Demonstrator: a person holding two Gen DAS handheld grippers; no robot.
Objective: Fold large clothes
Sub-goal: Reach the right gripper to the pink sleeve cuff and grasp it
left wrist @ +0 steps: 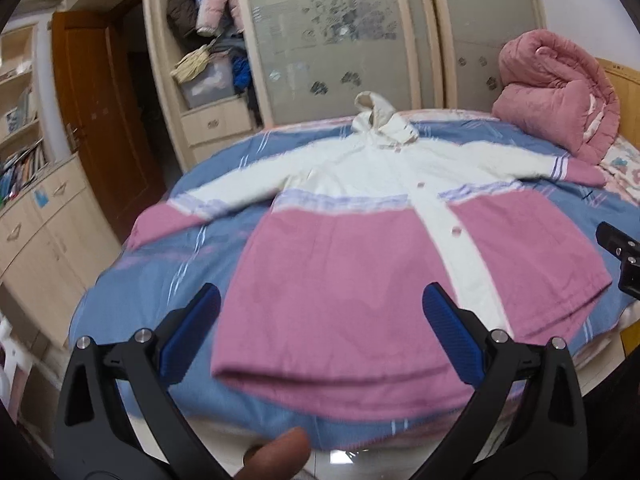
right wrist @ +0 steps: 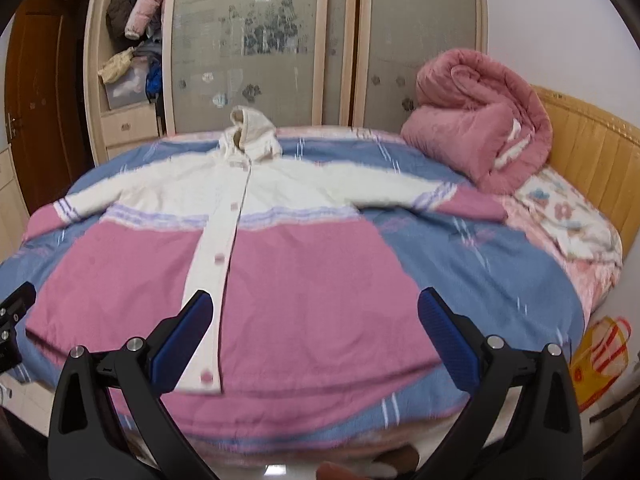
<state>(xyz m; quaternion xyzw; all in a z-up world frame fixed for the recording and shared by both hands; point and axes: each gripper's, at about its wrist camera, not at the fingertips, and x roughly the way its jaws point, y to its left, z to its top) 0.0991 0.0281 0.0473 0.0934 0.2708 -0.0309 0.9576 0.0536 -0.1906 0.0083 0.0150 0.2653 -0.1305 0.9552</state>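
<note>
- I am holding my left gripper wide open over the near hem of the coat, its blue pads far apart and gripping nothing.
- I am holding my right gripper just as wide, pads clear of the cloth and nothing between them; whether either gripper is brushing the fabric I cannot tell.
- My right gripper is showing at the right edge of the left view, and my left at the left edge of the right view.
- The coat is lying flat and face up on the bed, unfolded, both sleeves spread out to the sides and the hood pointing away from me.
- Its upper half is showing white, its lower half pink, with a white button strip running down the front and pink cuffs.
- The hem is sitting near the bed's front edge.
- A rolled pink quilt is sitting on the bed's far right corner, apart from the coat.
- A wardrobe is standing behind the bed.
</note>
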